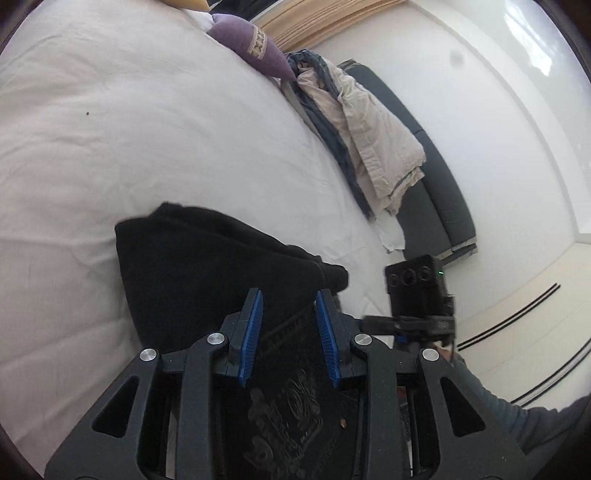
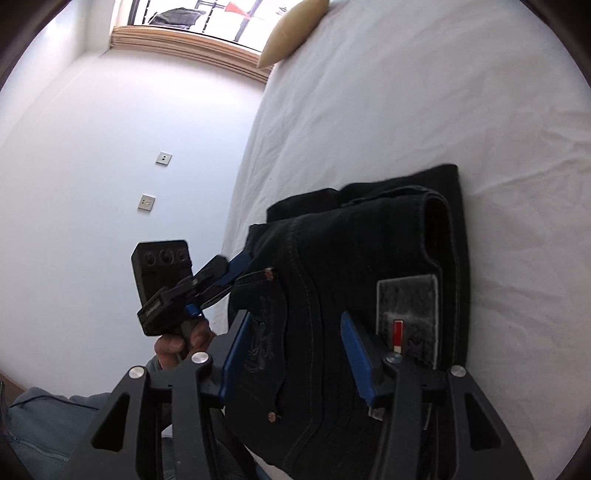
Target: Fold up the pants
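Note:
Black jeans [image 1: 207, 273] lie folded in a thick stack on the white bed sheet [image 1: 129, 129]. In the right wrist view the jeans [image 2: 354, 258] show a back pocket and a grey waist patch on top. My left gripper [image 1: 290, 321] is open just above the jeans' near edge, nothing between its blue pads [image 1: 253, 328]. My right gripper [image 2: 295, 343] is open over the pocket area, holding nothing. The left gripper also shows in the right wrist view [image 2: 236, 269], its blue fingers at the jeans' left edge.
A purple pillow [image 1: 247, 40] and a heap of beige and grey bedding [image 1: 362, 129] lie at the bed's far edge. A tan pillow [image 2: 291, 29] lies near the window. A white wall [image 2: 110, 166] runs along the bed's side.

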Demonstrator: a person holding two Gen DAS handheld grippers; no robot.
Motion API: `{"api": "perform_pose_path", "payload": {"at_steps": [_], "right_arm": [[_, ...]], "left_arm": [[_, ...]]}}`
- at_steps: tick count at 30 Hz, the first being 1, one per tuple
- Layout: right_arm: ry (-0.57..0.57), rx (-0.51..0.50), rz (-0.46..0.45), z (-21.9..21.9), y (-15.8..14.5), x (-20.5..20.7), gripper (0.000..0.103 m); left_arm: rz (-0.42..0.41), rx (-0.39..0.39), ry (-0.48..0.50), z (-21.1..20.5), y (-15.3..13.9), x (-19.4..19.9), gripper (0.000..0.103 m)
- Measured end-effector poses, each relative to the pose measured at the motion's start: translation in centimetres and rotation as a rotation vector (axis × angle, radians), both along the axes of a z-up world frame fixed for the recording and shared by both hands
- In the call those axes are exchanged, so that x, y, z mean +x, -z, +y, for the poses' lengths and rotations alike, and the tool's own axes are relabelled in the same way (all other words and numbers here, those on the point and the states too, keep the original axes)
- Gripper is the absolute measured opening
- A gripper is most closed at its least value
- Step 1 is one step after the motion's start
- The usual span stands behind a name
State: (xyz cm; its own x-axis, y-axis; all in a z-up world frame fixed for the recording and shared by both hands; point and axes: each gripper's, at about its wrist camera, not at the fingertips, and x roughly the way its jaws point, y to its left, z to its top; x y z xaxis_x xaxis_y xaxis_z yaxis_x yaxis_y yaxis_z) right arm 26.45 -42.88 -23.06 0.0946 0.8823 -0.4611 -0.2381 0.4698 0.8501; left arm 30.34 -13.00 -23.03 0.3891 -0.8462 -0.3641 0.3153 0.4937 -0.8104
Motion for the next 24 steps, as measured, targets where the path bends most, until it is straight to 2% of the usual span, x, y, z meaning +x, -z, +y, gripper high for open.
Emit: {"api": "perform_pose_path", "payload": {"at_steps": [3, 4, 7, 12, 14, 17, 18, 20, 21, 22, 23, 24], "right_arm": [[0.022, 0.058, 0.005, -0.9, 0.2, -1.1, 0.049], [0.015, 0.067, 0.01, -1.0, 0.3, -1.6, 0.052], [-0.002, 0.04, 0.025, -1.2, 0.6, -3.2, 0.052], [0.033, 0.031, 0.03, -2.1, 0.1, -5.8, 0.054], [0.047, 0.027, 0.015, -3.1, -0.5, -6.9, 0.054], [0.074, -0.026, -0.031, -5.4, -2.0, -8.4, 0.062], [0.094, -0.048, -0.052, -5.8, -2.8, -8.6, 0.065], [0.131, -0.111, -0.096, -6.5, -4.2, -8.2, 0.069], [0.136, -0.137, -0.113, -6.4, -4.7, -7.7, 0.069], [0.139, -0.151, -0.121, -6.2, -4.9, -7.0, 0.069], [0.145, -0.162, -0.122, -6.3, -4.8, -6.2, 0.069], [0.152, -0.179, -0.117, -5.9, -4.6, -5.4, 0.069]], "left_arm": [[-0.013, -0.074, 0.022, 0.4, 1.2, -3.2, 0.029], [-0.013, -0.074, 0.044, 0.3, 1.7, -4.3, 0.029], [-0.01, -0.029, 0.098, -1.2, 2.6, -7.4, 0.029], [-0.001, 0.002, 0.184, -2.5, 2.7, -10.8, 0.029], [-0.009, 0.044, 0.231, -3.0, 2.4, -12.1, 0.029], [-0.026, 0.153, 0.36, -4.2, 1.2, -13.7, 0.029], [-0.046, 0.202, 0.365, -4.2, 0.7, -14.2, 0.029], [-0.069, 0.26, 0.307, -3.2, -0.1, -13.9, 0.031], [-0.07, 0.285, 0.252, -2.4, -0.4, -13.3, 0.039], [-0.07, 0.3, 0.187, -1.4, -0.7, -12.6, 0.072], [-0.074, 0.288, 0.114, -0.2, -0.9, -12.0, 0.088], [-0.084, 0.251, 0.04, 0.9, -1.4, -11.1, 0.088]]}}
